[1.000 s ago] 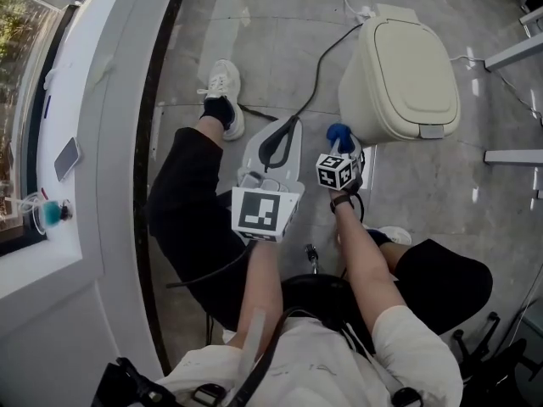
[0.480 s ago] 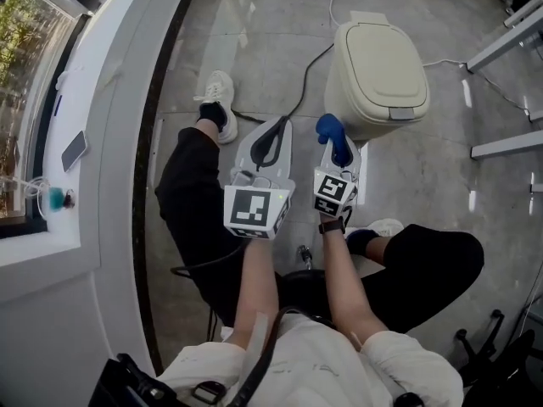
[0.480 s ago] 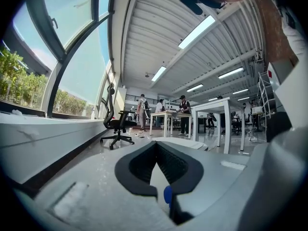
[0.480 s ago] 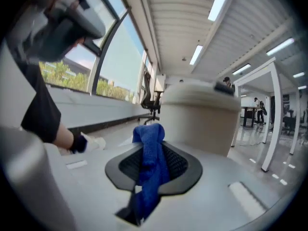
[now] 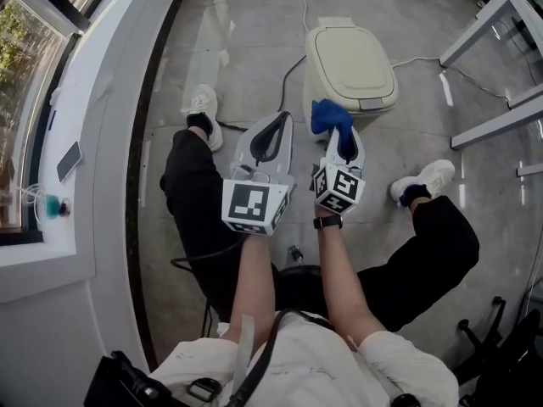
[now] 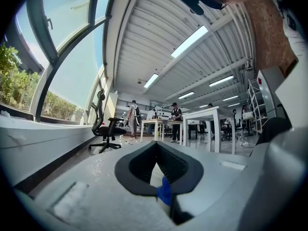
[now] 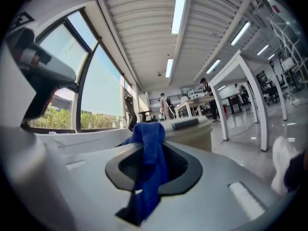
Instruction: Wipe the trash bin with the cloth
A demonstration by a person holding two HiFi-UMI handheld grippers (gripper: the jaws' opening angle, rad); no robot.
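Here the right gripper (image 5: pixel 343 142) clamps the blue cloth (image 5: pixel 327 114), which runs along the jaws and bunches past their tips toward the bin (image 5: pixel 349 62). The bin stands just beyond, lid down, long axis running away from the person. The left gripper (image 5: pixel 273 134) is closed, empty.

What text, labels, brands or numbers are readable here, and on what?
None readable in any view.
Cube on the left gripper, cube on the right gripper: square marker patterns only, no letters.
Trash bin: no label visible.
Phone: too small to read.
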